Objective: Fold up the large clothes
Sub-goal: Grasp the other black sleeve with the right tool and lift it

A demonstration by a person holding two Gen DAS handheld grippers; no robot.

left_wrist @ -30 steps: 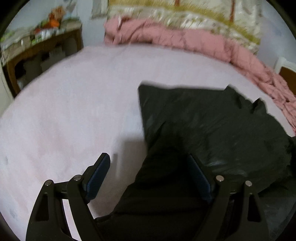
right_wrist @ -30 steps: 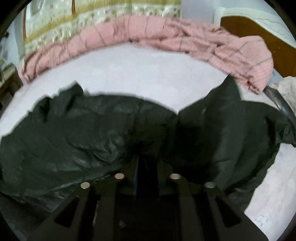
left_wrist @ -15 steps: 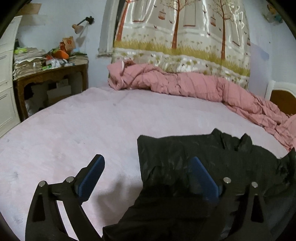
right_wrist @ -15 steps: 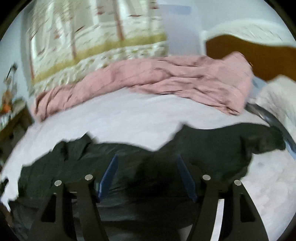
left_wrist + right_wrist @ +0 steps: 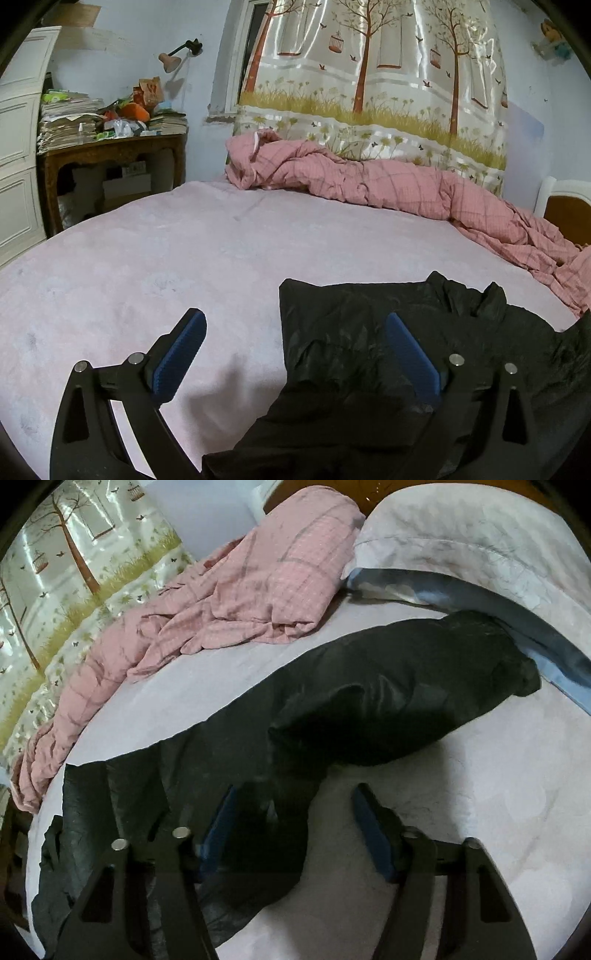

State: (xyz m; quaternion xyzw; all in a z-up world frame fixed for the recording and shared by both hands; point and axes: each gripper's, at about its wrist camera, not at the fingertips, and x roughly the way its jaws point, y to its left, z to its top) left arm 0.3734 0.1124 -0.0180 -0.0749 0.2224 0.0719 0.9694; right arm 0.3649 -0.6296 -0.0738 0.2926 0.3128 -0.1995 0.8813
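The right tongs (image 5: 291, 819), clamped on the black jacket (image 5: 388, 701) a second ago, now gape apart above the bed (image 5: 498, 775); the left tongs (image 5: 295, 350) stay spread wide.

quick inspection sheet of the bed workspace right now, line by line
surface: pink bed sheet, mostly bare.
job's things: black jacket spread flat, sleeve reaching toward the pillow.
clutter: pink quilt bunched along the far edge.
grippers: left claw open, one pad over the sheet, one over the jacket; right claw open above the jacket's edge.
cables: nothing seen.
surroundings: tree-print curtain, wall lamp, cluttered wooden desk.
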